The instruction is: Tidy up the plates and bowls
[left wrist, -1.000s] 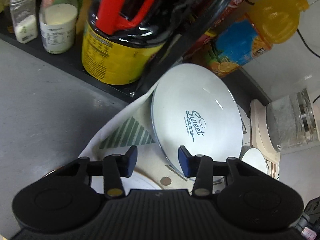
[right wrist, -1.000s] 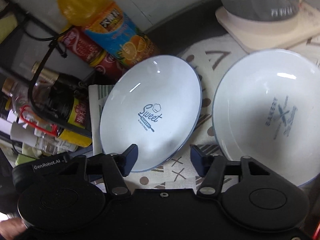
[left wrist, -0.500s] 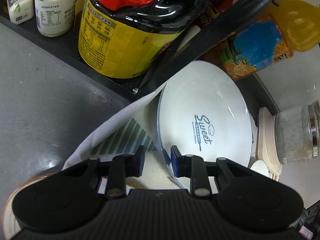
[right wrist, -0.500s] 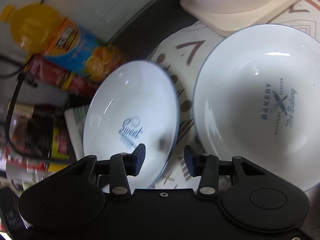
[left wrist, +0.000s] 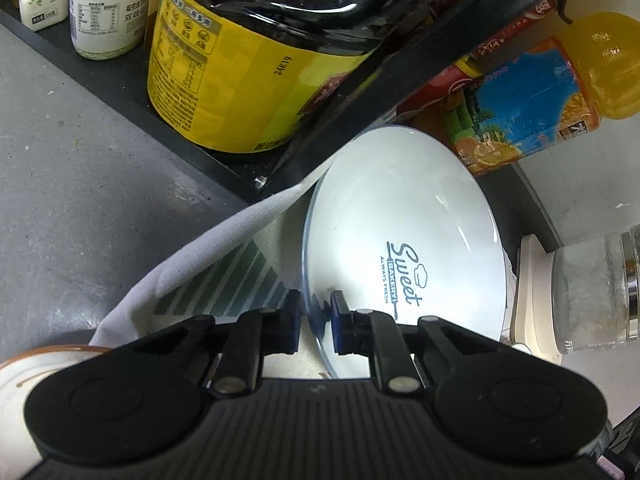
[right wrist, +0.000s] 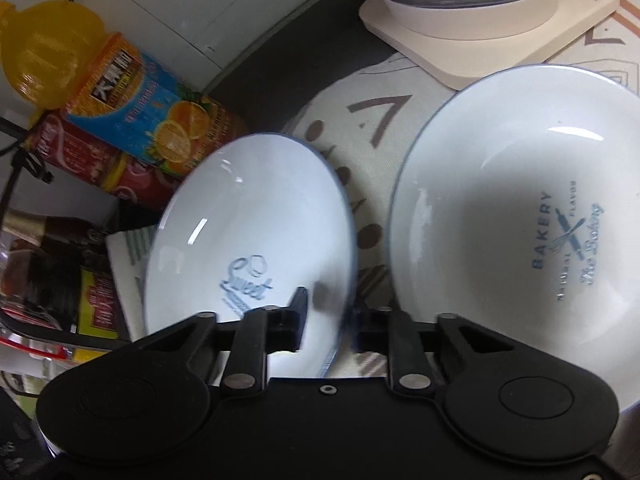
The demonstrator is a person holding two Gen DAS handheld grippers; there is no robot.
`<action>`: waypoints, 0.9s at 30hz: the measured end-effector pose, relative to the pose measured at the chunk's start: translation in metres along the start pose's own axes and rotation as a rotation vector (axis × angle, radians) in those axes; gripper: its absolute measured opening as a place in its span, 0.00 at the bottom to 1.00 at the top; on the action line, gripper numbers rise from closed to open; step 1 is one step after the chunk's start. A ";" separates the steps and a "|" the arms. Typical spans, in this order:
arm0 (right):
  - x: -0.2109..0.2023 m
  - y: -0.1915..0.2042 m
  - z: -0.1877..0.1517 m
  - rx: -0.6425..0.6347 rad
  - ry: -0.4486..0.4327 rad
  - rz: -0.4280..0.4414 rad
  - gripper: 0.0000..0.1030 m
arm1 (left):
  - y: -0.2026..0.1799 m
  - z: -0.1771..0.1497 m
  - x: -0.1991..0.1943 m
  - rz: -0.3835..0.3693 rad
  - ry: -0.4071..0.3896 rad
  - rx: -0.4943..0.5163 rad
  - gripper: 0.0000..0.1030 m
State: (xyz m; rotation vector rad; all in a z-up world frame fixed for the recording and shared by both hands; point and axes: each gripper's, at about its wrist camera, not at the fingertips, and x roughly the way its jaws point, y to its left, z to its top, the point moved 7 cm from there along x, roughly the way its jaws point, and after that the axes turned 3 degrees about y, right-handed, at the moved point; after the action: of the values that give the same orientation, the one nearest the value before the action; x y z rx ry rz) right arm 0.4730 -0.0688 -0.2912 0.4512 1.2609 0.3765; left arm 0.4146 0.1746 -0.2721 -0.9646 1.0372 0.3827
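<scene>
A white plate printed "Sweet Bakery" [left wrist: 404, 240] is tilted up off the patterned cloth. My left gripper [left wrist: 316, 322] is shut on its near rim. In the right wrist view the same plate [right wrist: 248, 236] is tilted, and my right gripper [right wrist: 330, 326] straddles its right rim with the jaws a little apart, not clamped. A larger white bowl printed "Bakery" [right wrist: 516, 216] lies flat on the cloth to the right of it. A brown-rimmed dish [left wrist: 24, 376] shows at the lower left of the left wrist view.
A black rack [left wrist: 120, 92] holds a big yellow-labelled jug [left wrist: 240, 80] and jars just behind the plate. An orange juice bottle [right wrist: 100, 92] and red cans [right wrist: 72, 152] lie behind. A glass kettle on a cream base [right wrist: 480, 20] stands at the back right.
My left gripper closed on the Sweet plate's rim and the plate tilted up. My right gripper moved in around the plate's right rim and narrowed.
</scene>
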 end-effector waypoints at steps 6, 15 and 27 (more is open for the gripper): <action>-0.013 -0.007 -0.005 0.020 0.011 0.074 0.07 | -0.002 -0.001 -0.002 -0.017 0.017 -0.013 0.08; -0.032 0.004 -0.029 -0.119 0.001 0.073 0.11 | 0.001 -0.013 -0.025 -0.024 -0.007 0.039 0.07; -0.055 0.009 -0.044 -0.228 -0.023 0.086 0.12 | 0.005 -0.031 -0.054 -0.009 -0.051 0.098 0.08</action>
State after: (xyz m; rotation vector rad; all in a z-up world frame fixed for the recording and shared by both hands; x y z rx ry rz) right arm 0.4161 -0.0843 -0.2520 0.3144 1.1629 0.5801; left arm 0.3680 0.1605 -0.2332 -0.8672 0.9961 0.3438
